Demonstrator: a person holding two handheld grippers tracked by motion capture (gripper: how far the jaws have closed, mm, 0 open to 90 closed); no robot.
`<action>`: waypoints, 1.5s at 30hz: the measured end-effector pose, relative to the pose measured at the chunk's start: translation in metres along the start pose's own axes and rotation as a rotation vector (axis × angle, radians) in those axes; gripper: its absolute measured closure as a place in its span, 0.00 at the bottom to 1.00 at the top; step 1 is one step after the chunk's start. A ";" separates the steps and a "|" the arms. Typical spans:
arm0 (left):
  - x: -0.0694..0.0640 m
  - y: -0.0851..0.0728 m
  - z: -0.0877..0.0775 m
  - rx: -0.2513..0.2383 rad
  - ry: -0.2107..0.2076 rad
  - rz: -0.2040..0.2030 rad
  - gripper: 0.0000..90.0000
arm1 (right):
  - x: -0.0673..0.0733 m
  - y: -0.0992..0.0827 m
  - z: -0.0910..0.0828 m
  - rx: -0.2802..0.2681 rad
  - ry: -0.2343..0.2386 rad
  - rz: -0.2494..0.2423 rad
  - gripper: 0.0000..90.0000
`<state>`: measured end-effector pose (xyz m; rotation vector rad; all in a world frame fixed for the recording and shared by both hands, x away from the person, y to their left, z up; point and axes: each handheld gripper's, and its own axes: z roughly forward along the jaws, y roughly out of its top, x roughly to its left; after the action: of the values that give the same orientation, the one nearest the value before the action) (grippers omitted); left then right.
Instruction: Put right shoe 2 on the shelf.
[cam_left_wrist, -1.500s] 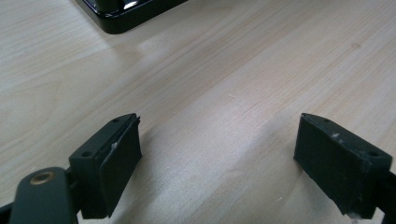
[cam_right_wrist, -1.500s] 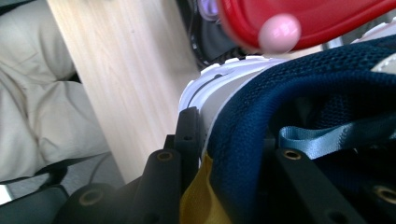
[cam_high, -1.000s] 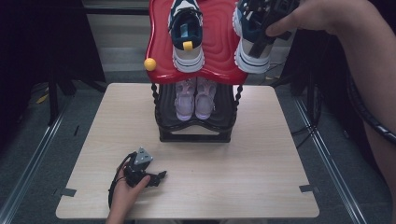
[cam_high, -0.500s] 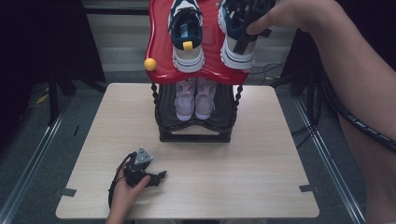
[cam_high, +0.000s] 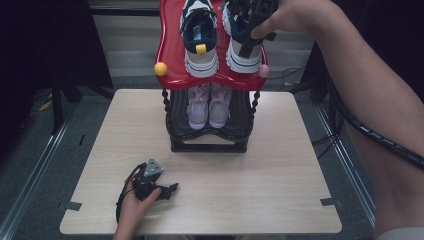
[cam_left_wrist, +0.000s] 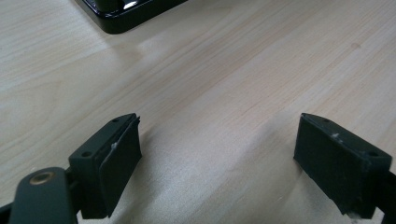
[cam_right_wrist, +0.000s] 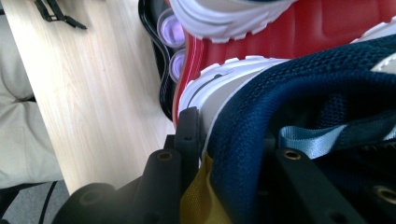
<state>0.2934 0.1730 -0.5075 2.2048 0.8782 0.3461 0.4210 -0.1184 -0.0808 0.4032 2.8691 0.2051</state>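
**Table and two-tier shoe rack**

A pale wooden table (cam_high: 280, 200) carried a black-based shoe rack (cam_high: 207, 145) toward twelve o'clock. Its red top shelf (cam_high: 170, 50) bore two navy-and-white sneakers (cam_high: 200, 45); the black lower shelf (cam_high: 175, 120) held a pair of lilac shoes (cam_high: 209, 105). At seven o'clock the left gripper (cam_high: 172, 189) rested on the tabletop

No lettering, label, brand mark, number or sign can be read anywhere: none on the navy sneakers (cam_high: 200, 37) atop the red shelf (cam_high: 167, 55), none on the pink shoes (cam_high: 209, 106) beneath that shelf, and none on the table (cam_high: 280, 165) below it.
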 end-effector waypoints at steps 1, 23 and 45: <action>0.000 0.000 0.000 0.000 0.000 0.000 0.16 | -0.001 0.001 0.000 -0.001 -0.004 -0.008 0.80; 0.000 0.000 0.000 0.001 0.002 0.000 0.16 | -0.007 0.012 0.015 -0.008 -0.019 -0.003 0.80; 0.000 0.000 0.000 0.000 0.001 0.000 0.16 | -0.007 0.010 0.029 -0.021 -0.022 0.010 0.80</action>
<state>0.2933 0.1729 -0.5075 2.2046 0.8792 0.3475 0.4370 -0.1081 -0.1061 0.4138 2.8419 0.2309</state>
